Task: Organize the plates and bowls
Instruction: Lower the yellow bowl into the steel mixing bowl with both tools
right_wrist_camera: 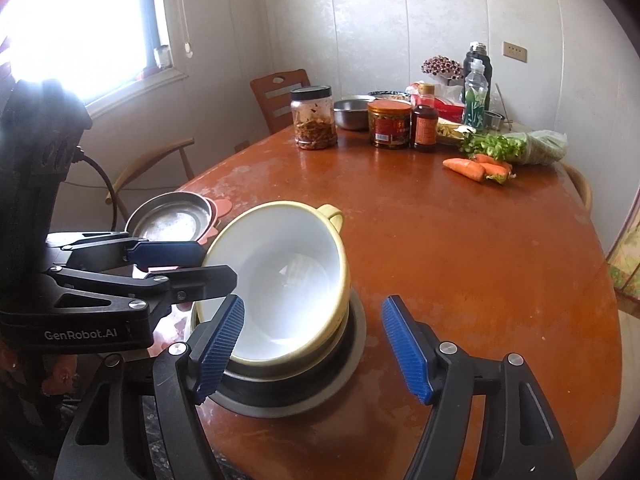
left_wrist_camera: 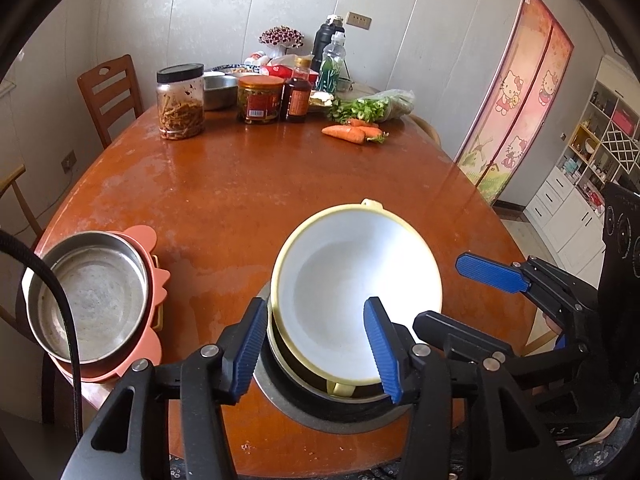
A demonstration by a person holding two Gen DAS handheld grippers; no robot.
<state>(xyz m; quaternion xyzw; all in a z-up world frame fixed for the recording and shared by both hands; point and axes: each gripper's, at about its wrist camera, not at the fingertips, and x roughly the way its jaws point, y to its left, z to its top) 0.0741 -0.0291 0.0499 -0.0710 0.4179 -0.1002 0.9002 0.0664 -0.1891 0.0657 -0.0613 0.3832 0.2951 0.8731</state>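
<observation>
Worn orange table [left_wrist_camera: 248,184], dishes stacked at its near edge.

My left gripper [left_wrist_camera: 316,344] stands part-open astride the near-left rim of the cream bowl [left_wrist_camera: 356,276], one pad outside, one inside, neither clearly pressing. My right gripper [right_wrist_camera: 312,344] gapes wide just right of the same bowl, holding nothing; the left is nearer. That bowl sits tilted in a steel dish [right_wrist_camera: 356,344], handles pointing fore and aft. What lies under it is hidden. A steel pan [left_wrist_camera: 92,292] waits left on pink plates [left_wrist_camera: 154,280].

Yellow bowl [left_wrist_camera: 356,284]: white inside, tilted, nested atop a stack of bowls.
Steel plate [left_wrist_camera: 86,294]: stacked on pink plates, left.
</observation>
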